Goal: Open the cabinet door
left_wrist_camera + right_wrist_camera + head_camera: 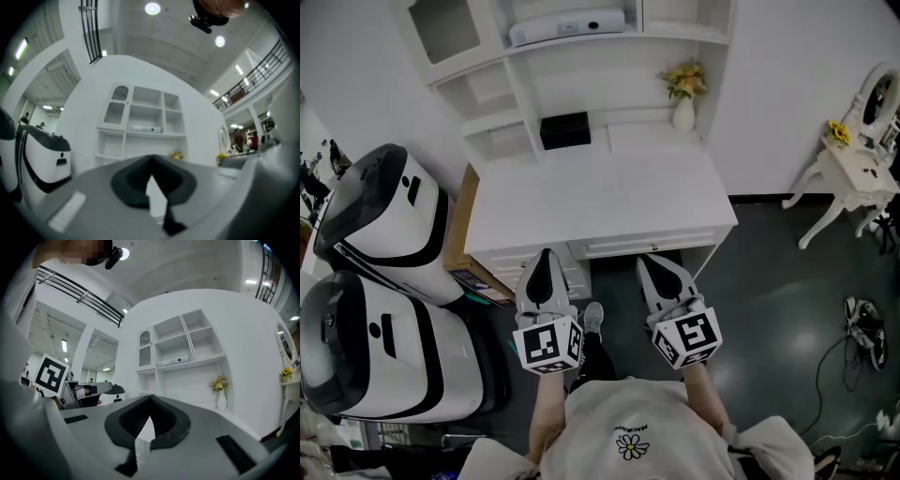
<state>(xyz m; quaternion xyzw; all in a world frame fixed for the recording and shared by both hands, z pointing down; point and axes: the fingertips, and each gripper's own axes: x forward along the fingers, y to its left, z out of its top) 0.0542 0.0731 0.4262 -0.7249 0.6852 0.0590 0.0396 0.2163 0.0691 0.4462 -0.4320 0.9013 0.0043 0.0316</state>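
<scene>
Though cabinet (445, 28) is shut, vase (683, 114) holds flowers (685, 80).

Staged home set inside a large hall: white tabletop (600, 202) with cabinet hutch (581, 70), flower vase (683, 114), dressing table (855, 171). Concrete ceiling (159, 37), balcony railings (262, 70), bulky white machines (389, 220) alongside.

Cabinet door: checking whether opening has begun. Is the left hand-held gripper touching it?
Apart. The head view shows the left hand-held gripper at the front edge of the desk, the whole desk top lying between it and the cabinet door.
</scene>
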